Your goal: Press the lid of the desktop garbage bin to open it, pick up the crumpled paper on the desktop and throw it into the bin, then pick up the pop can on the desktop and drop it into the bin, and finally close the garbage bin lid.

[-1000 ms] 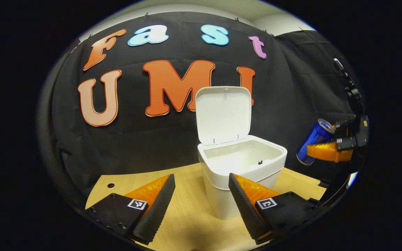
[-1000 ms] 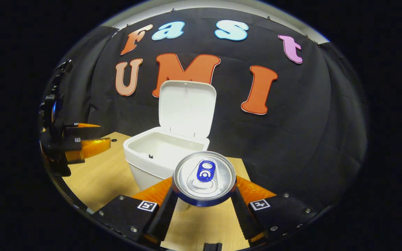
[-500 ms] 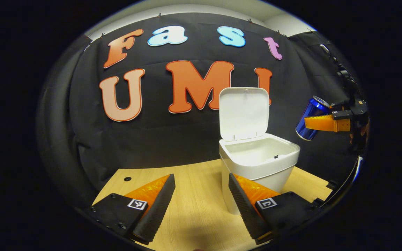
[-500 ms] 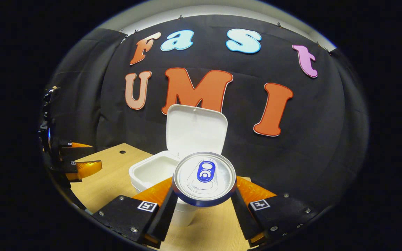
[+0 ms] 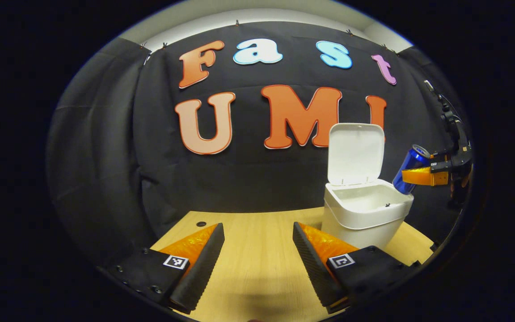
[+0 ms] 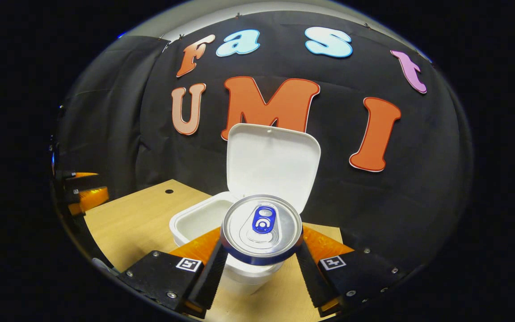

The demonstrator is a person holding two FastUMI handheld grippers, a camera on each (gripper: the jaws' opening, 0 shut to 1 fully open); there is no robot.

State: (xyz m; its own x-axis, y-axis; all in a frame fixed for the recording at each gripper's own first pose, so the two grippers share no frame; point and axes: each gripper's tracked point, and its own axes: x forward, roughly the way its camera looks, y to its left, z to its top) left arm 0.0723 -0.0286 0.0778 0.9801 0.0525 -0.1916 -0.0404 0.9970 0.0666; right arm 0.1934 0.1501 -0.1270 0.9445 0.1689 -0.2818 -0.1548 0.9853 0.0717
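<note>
Both fingers of the right gripper press on the pop can, its silver top and blue tab facing the camera. In the left gripper view the can hangs tilted just beside the white garbage bin (lid standing upright). The left gripper has its fingers spread apart with nothing between them, low over the wooden desktop.
</note>
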